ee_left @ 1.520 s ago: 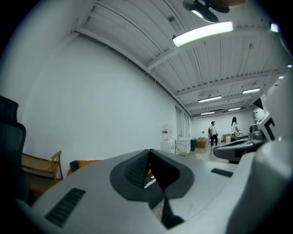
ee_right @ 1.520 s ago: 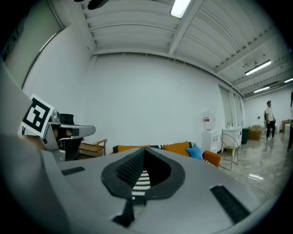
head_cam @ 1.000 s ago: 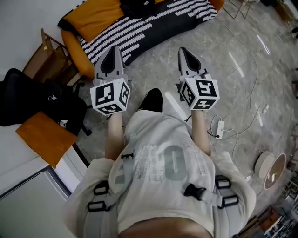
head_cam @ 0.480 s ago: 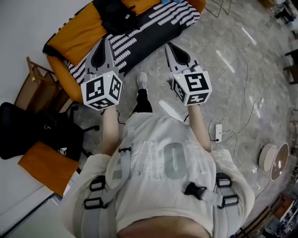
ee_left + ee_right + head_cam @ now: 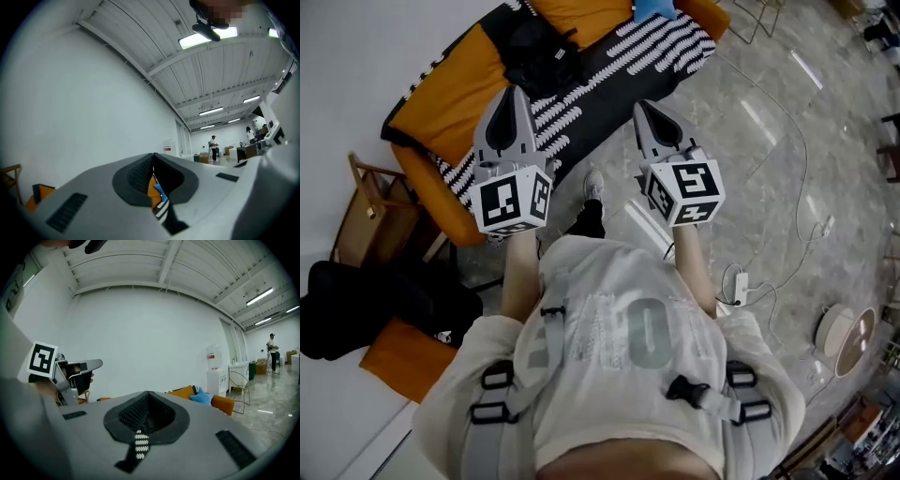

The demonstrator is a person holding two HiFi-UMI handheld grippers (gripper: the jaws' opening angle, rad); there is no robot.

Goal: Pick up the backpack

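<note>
A black backpack [image 5: 539, 56] lies on the orange sofa [image 5: 441, 89], on top of a black-and-white striped blanket [image 5: 609, 66]. My left gripper [image 5: 508, 94] is held in the air just short of the backpack, its jaws shut and empty. My right gripper [image 5: 639, 108] is level with it to the right, over the blanket's edge, also shut and empty. In the left gripper view the closed jaws [image 5: 153, 155] fill the lower frame, with a sliver of orange and stripes below them. In the right gripper view the closed jaws [image 5: 147, 393] point at the white wall, and the backpack is hidden.
A blue cushion [image 5: 654, 9] sits at the sofa's far end. A wooden chair [image 5: 370, 202] and a black office chair [image 5: 356, 300] stand at the left wall by an orange cushion [image 5: 403, 361]. A power strip [image 5: 739, 281] with its cable and a round device [image 5: 844, 337] lie on the floor.
The person has walked towards the sofa, so the backpack and blanket now lie closer under both grippers. Both grippers stayed shut and side by side.
</note>
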